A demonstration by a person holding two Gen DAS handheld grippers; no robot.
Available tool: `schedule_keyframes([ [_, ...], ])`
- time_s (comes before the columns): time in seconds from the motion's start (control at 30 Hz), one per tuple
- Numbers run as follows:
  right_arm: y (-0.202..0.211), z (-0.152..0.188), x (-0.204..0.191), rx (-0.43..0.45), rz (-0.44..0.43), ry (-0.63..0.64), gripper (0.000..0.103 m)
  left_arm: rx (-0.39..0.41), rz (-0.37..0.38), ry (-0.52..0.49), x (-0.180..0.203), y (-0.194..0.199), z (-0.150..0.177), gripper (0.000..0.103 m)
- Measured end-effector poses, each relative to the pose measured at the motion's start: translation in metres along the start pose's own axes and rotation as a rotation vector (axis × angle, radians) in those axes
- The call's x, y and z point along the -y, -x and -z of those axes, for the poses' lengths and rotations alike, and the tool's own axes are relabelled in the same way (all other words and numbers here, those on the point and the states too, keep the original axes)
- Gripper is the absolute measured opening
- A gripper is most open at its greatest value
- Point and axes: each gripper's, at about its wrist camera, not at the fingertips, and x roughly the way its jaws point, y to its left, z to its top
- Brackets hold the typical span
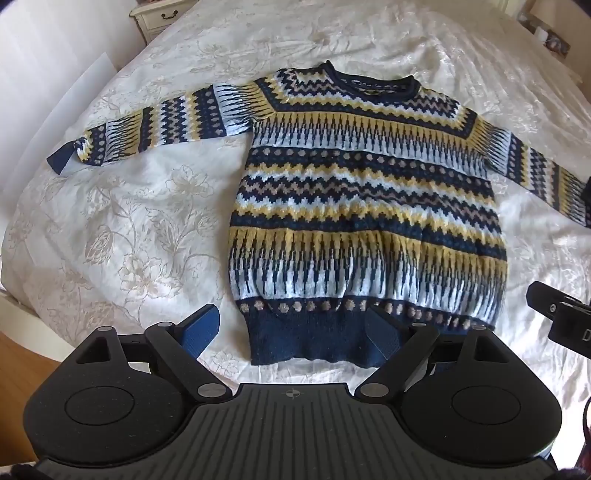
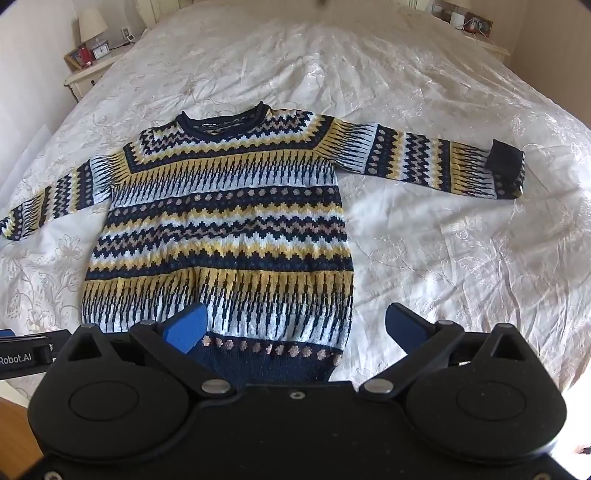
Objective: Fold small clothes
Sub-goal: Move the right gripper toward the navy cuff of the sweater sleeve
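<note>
nearest in the left wrist view, the left gripper [image 1: 291, 334] has its blue-padded fingers [image 1: 201, 328] spread wide with nothing between them, poised over the navy ribbed hem [image 1: 306, 341] of the sweater [image 1: 365, 199]. the right gripper [image 2: 299, 330] is likewise spread wide and empty above the hem's other end, one blue pad over the knit and the other over bare bedspread [image 2: 443, 258]. part of the right gripper shows at the right edge of the left wrist view. the patterned knit sweater, banded in navy, yellow, pale blue and beige, lies flat and face up on the white floral bedspread, hem toward the cameras, round collar [image 2: 221, 123] away, both sleeves stretched out sideways. one sleeve [image 2: 432, 162] ends in a turned-back navy cuff [image 2: 504, 157]. farther off stand a cream nightstand [image 2: 86, 75] with a lamp [image 2: 92, 24] and a small clock [image 2: 100, 50].
</note>
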Motion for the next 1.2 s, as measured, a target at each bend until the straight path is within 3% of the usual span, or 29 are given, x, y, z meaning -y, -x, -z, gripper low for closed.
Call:
schedule_keyframes([
  [0.47,-0.035,-0.041,-0.002,-0.032,0.007,-0.025,0.102,-0.004,0.037,-0.002,0.002,-0.027,-0.051,0.081],
  [0.63,-0.047,-0.057,0.003,-0.007,-0.006,-0.043,0.101,0.032,0.026,-0.025,0.002,-0.041,-0.076,0.077],
  [0.73,-0.054,-0.064,0.008,0.024,0.001,-0.055,0.101,0.036,0.068,-0.045,0.004,-0.051,-0.089,0.076],
  [1.0,-0.072,-0.075,0.041,0.098,0.171,-0.064,0.101,0.098,0.07,-0.161,0.021,-0.07,-0.112,0.07],
  [1.1,-0.085,-0.081,0.059,0.086,0.241,-0.036,0.1,0.109,0.165,-0.14,0.02,-0.076,-0.115,0.07],
  [1.2,-0.098,-0.089,0.085,0.067,0.269,-0.017,0.088,0.064,0.243,-0.048,0.019,-0.083,-0.118,0.07],
])
